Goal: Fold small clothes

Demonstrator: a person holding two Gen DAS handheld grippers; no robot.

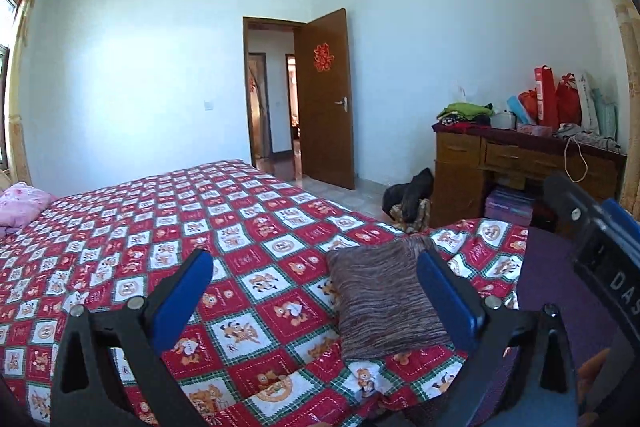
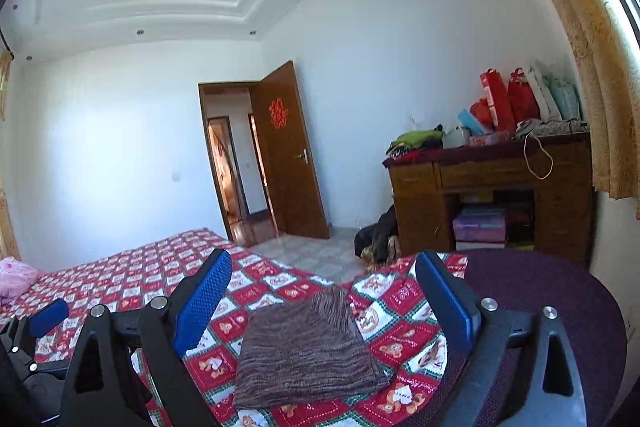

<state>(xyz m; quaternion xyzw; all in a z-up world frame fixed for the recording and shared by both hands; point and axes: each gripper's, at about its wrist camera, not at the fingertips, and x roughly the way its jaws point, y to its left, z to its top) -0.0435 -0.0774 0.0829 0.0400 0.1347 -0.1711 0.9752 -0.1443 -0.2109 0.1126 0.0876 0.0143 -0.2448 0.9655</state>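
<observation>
A brown striped knit garment (image 1: 384,303) lies folded into a neat rectangle on the red patterned bedspread (image 1: 168,219). My left gripper (image 1: 316,291) hangs above the bed with its blue pads spread wide and nothing between them; the garment lies below, close to its right finger. In the right wrist view the same folded garment (image 2: 308,347) rests on the bedspread (image 2: 132,279) under my right gripper (image 2: 324,299), which is open and empty too. The left gripper's blue fingertip (image 2: 48,315) shows at the lower left of that view.
A pink cloth (image 1: 20,205) lies at the bed's far left. A dark purple round seat (image 2: 560,307) sits at the right. A wooden desk (image 2: 492,195) with clothes and bags stands against the wall. A dark heap of clothes (image 2: 380,235) lies on the floor beside an open door (image 2: 288,151).
</observation>
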